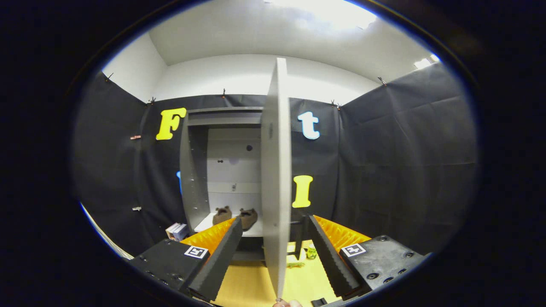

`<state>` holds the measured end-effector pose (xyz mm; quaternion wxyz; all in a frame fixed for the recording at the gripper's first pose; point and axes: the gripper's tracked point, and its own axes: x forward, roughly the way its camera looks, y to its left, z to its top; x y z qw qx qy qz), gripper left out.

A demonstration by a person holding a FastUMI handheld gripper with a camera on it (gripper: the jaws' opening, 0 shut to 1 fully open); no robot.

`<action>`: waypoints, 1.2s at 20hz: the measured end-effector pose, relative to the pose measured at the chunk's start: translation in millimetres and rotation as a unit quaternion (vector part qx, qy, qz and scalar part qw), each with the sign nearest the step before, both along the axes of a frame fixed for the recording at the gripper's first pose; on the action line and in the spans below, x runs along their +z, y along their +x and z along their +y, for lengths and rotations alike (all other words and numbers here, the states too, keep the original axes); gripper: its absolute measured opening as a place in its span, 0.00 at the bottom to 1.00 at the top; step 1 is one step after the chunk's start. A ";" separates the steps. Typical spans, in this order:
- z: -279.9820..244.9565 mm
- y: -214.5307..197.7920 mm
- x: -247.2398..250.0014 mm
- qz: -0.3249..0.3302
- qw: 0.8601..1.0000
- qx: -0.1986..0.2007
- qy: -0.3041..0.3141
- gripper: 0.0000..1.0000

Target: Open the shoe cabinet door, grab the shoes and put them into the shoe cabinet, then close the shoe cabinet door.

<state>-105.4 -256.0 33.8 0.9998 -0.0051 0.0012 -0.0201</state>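
The grey shoe cabinet stands open against the back wall. Its door is swung out toward me and shows edge-on, running down between my two fingers. A pair of brown shoes sits side by side on the cabinet's low white shelf, beyond my left finger. My gripper is open, its toothed black fingers spread wide on either side of the door's edge, with a gap to the door on both sides.
A small stack of books lies on the floor left of the cabinet. A small green object lies on the yellow wooden floor right of the door, by a dark stand. Black cloth walls close in left and right.
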 end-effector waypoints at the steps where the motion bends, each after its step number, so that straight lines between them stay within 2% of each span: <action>1: -8.4 5.5 -2.0 0.007 1.000 -0.009 -0.003 0.97; 7: -70.7 39.1 -22.2 0.026 0.999 -0.032 -0.010 0.97; 11: -93.4 75.1 -40.8 0.041 0.999 -0.018 -0.001 0.97; 18: -88.8 126.1 -62.2 0.064 0.997 0.025 0.028 0.98; 24: -84.6 125.8 -61.9 0.059 0.998 -0.003 0.019 0.97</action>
